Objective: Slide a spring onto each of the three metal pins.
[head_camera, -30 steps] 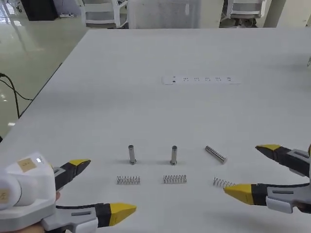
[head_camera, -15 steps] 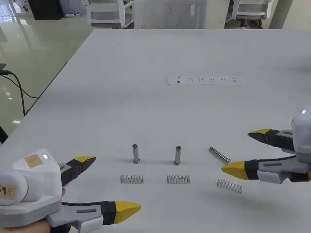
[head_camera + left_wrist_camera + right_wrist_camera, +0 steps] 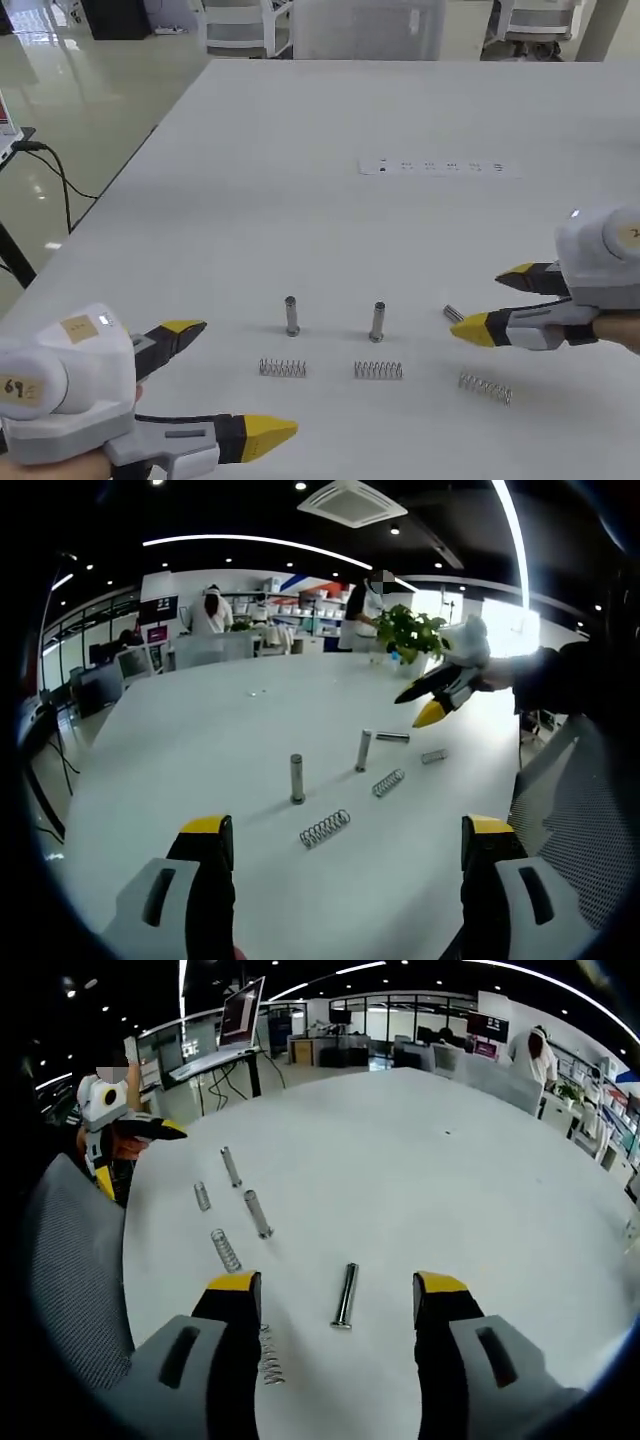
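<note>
Two metal pins stand upright on the white table, one at the left (image 3: 291, 315) and one in the middle (image 3: 378, 321). The third pin (image 3: 453, 313) lies flat, and the lower jaw of my right gripper (image 3: 492, 300) partly covers it. In the right gripper view this lying pin (image 3: 345, 1295) sits between the open jaws. Three springs lie flat in a row in front of the pins: left (image 3: 283, 368), middle (image 3: 378, 370), right (image 3: 485, 387). My left gripper (image 3: 228, 380) hovers open and empty at the near left, short of the left spring (image 3: 325, 828).
A white power strip (image 3: 440, 167) lies farther back on the table. The table's left edge (image 3: 120, 170) runs diagonally, with floor and a cable beyond it. Chairs stand past the far edge.
My right gripper has moved forward from beside the right spring to over the lying pin, still open. The left gripper has hardly moved. The head camera has shifted slightly.
</note>
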The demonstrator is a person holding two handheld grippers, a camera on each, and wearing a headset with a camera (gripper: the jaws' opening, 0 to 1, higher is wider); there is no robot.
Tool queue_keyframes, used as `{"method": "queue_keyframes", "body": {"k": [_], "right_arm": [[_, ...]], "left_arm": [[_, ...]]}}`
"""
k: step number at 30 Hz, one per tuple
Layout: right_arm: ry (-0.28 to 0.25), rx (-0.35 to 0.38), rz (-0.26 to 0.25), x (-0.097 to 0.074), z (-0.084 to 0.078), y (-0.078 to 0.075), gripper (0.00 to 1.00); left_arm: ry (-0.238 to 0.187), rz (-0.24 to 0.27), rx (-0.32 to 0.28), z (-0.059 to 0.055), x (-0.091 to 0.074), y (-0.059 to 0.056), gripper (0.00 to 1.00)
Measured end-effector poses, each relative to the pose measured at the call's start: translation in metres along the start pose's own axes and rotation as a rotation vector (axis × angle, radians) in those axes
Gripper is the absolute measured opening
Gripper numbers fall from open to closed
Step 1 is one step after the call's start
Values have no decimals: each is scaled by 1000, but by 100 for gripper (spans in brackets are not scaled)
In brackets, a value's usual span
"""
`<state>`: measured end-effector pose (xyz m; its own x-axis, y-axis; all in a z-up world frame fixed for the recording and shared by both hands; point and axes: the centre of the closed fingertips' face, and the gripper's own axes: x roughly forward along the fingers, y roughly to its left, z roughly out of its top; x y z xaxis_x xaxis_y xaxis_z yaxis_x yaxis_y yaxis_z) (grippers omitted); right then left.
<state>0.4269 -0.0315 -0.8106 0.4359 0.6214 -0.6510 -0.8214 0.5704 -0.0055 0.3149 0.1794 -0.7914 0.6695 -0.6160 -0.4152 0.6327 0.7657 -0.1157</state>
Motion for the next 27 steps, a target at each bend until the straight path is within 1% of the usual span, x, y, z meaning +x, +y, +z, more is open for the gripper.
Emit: {"method": "queue_keyframes", "body": {"k": [3,5,6,9,12,15,19,24,27], "right_arm": [[25,-6,-2,5,-2,-1,59],[46,-12,-12,8,-3,-4,57],[63,-9,-13,11,-6,-5,57],[92,3,-24,16,-10,-9,54],[106,8,-27,20,-11,-10,50],[135,0,-29,24,-13,-11,46],[160,-11,-17,31,-13,-9,40],[190,-17,-12,35,-15,-7,31],[199,-21,-11,36,-17,-7,28]], "left_arm": [[-1,1,0,0,0,0,94],[0,2,1,0,-1,0,93],[0,3,1,-1,-1,1,93],[0,5,-1,-1,-2,1,93],[-1,6,-3,-1,-2,2,93],[0,6,-4,-1,-1,2,93],[2,5,-3,-1,0,0,93],[1,10,-5,0,-1,1,93],[4,12,-5,-1,-2,1,92]]}}
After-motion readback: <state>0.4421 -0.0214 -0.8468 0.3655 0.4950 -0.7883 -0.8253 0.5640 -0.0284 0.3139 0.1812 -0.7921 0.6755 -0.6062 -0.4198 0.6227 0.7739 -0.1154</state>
